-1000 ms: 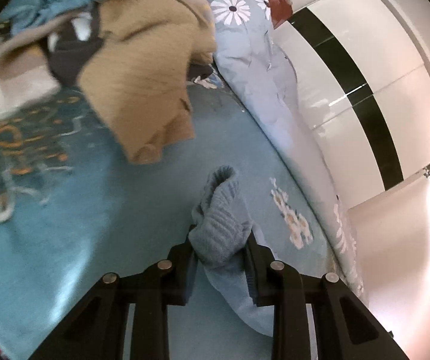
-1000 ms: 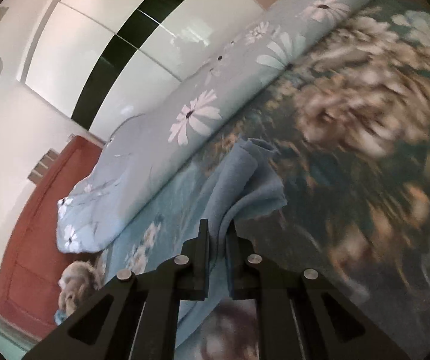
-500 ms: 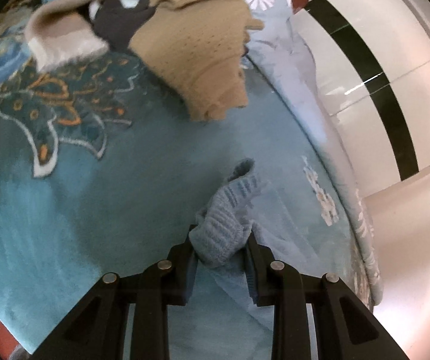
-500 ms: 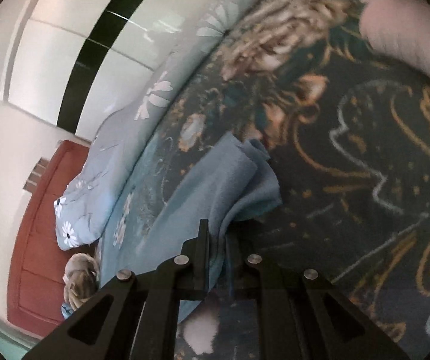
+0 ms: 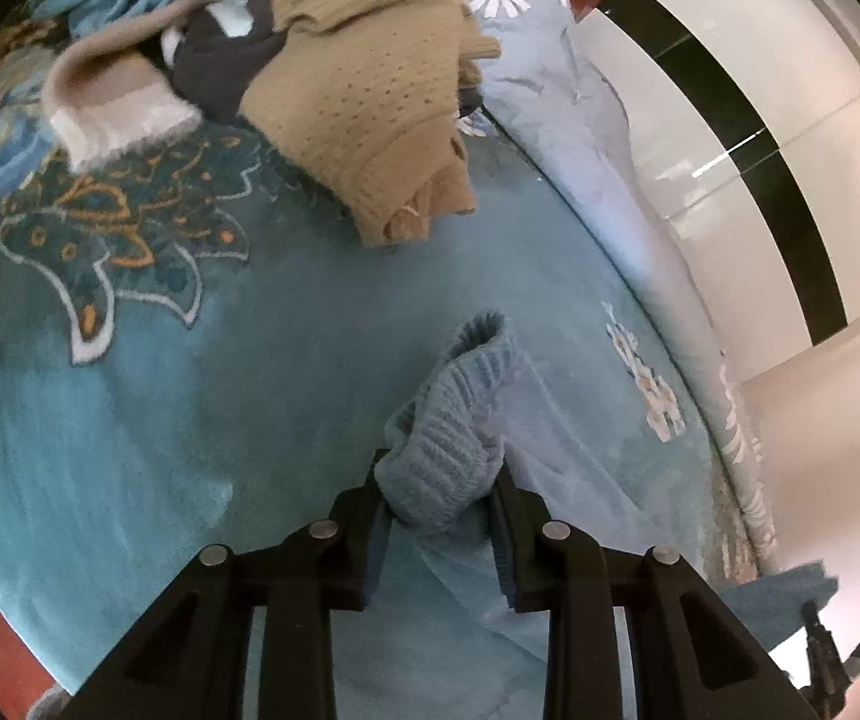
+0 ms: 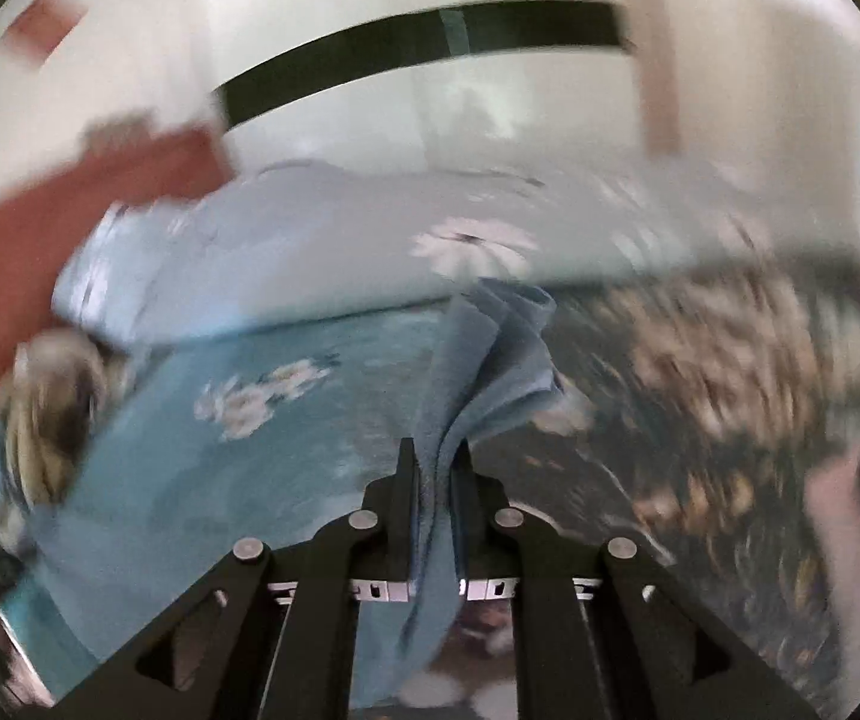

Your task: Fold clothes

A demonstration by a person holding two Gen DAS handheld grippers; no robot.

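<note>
We swung the right gripper (image 6: 435, 462) up from the blanket (image 5: 130, 420) toward the far wall — view badly smeared — still pinching the blue sweater's (image 6: 478, 360) edge. Left gripper (image 5: 437, 483) stayed clamped on its ribbed cuff (image 5: 448, 438), low over the bed. We judged the garment lifted for spreading; clothes pile (image 5: 334, 78) drifted nearer than half a second before.

Readable text: none in either view.
Labels, brands, numbers: none legible on the clothes pile (image 5: 334, 78), the blue knit (image 5: 448, 438) or the bedspread (image 5: 190, 420).
Red wall hanging (image 6: 46, 24): a red square on the white wall, too blurred to tell whether it bears any characters.
Gripper bodies: plain black, no markings showing.
Wardrobe (image 5: 748, 138): white panels with a black band, no lettering.
</note>
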